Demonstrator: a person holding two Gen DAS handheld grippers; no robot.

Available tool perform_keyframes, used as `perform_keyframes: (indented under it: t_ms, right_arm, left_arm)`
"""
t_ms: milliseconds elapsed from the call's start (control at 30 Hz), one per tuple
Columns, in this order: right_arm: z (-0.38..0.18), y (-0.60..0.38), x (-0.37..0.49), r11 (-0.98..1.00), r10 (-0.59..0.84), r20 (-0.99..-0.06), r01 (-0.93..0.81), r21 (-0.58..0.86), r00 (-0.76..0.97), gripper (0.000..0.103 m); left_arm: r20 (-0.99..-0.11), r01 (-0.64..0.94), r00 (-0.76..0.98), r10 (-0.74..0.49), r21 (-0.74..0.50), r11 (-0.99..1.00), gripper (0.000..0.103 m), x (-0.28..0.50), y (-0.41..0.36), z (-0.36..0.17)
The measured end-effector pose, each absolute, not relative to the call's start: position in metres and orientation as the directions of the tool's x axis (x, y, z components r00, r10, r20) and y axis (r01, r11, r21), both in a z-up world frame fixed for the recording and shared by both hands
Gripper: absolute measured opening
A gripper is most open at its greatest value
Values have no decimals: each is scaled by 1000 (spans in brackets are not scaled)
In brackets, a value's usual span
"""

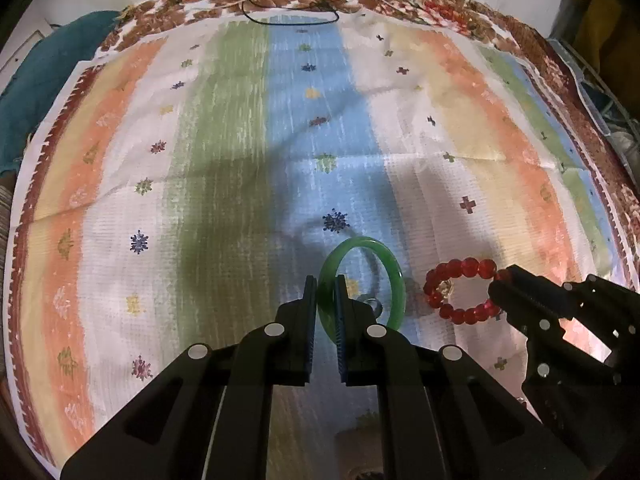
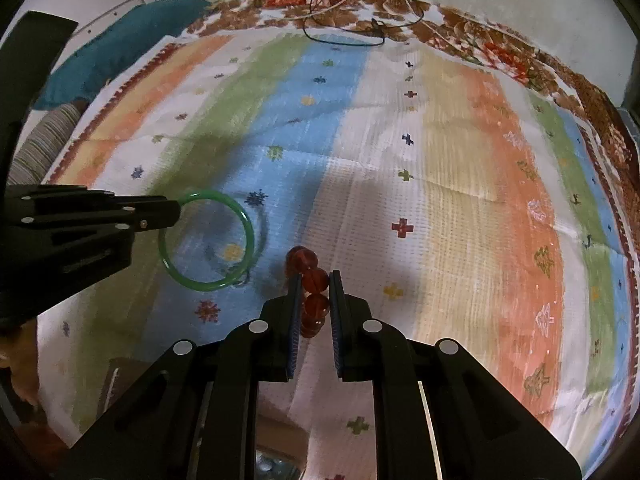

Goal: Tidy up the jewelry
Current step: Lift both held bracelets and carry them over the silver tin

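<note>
A green bangle [image 1: 394, 280] hangs above the striped cloth [image 1: 224, 140], pinched at its rim by my left gripper [image 1: 324, 292], which is shut on it. The right wrist view shows the same green bangle [image 2: 248, 224] as a full ring held by the left gripper [image 2: 176, 212] at the left. A red bead bracelet [image 1: 456, 292] is lifted off the cloth beside it. My right gripper [image 2: 314, 280] is shut on the red bead bracelet [image 2: 314, 280], with several beads stacked between its pads. In the left wrist view the right gripper [image 1: 498, 288] enters from the right.
Thin black and pale cords [image 1: 288, 4] lie at the far edge on a floral brown cloth [image 1: 440, 8]. A teal cushion [image 2: 120, 48] and a striped fabric [image 2: 36, 148] sit at the left. A small ring-like item [image 1: 374, 304] lies on the cloth under the bangle.
</note>
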State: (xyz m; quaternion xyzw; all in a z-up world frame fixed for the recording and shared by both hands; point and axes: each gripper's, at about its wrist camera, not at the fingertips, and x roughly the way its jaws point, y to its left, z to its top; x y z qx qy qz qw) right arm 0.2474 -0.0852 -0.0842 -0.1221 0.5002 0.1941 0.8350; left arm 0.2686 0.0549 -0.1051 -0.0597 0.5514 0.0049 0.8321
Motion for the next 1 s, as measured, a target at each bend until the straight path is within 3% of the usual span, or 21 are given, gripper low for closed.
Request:
perform_keyframes:
  t_ms: [1000]
  right_arm:
    - [-37,-109,202,908,266,-821,-417,37,506,14]
  left_arm:
    - [-867,-27,489,-101,-131,991,9,213,47,-54]
